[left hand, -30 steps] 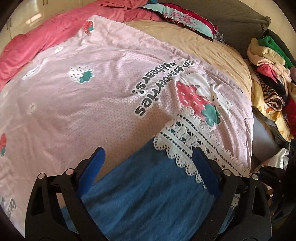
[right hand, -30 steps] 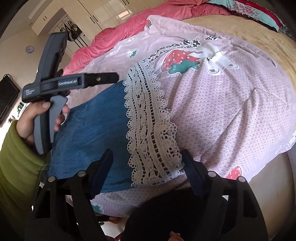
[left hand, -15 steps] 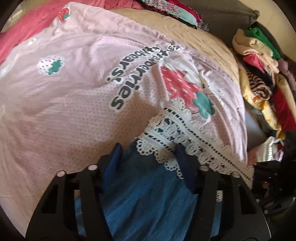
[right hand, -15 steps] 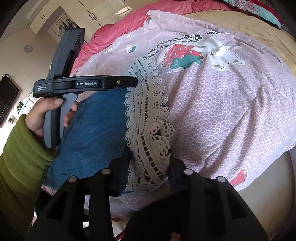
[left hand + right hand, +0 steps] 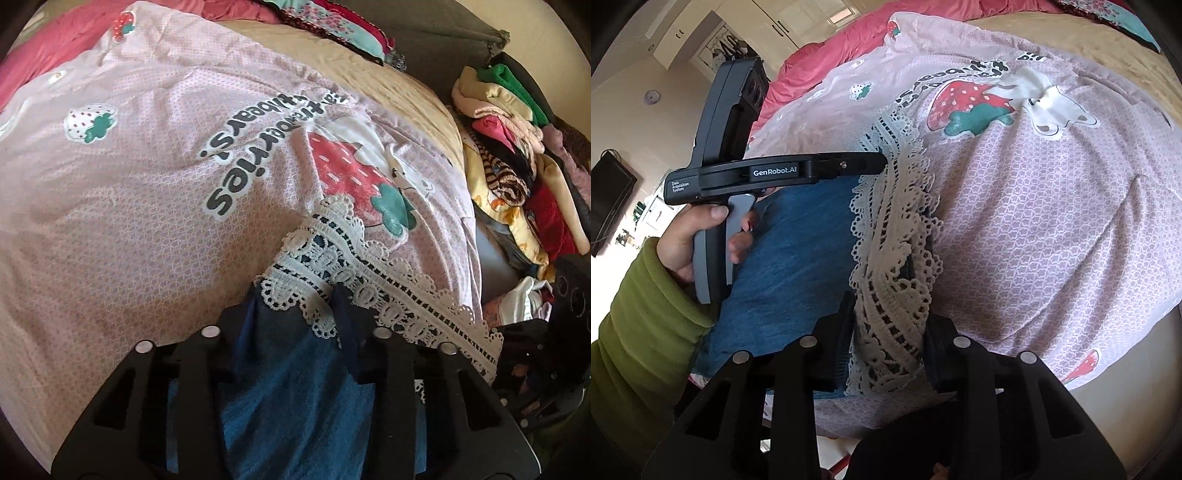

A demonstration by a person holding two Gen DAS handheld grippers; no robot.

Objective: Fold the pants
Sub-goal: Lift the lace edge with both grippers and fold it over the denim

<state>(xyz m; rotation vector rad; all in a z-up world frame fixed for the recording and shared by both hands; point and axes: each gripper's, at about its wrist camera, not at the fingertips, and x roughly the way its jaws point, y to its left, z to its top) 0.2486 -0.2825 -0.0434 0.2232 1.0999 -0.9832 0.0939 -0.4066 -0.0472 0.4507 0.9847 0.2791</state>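
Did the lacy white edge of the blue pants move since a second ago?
Yes. The white lace hem of the blue pants bunched narrower between the right gripper fingers, drawing in from the pink strawberry quilt.

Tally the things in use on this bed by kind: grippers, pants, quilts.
Grippers: 2, the left gripper and right gripper, both closing with the lace hem between their jaws
Pants: 1
Pink strawberry quilt: 1
Total: 4
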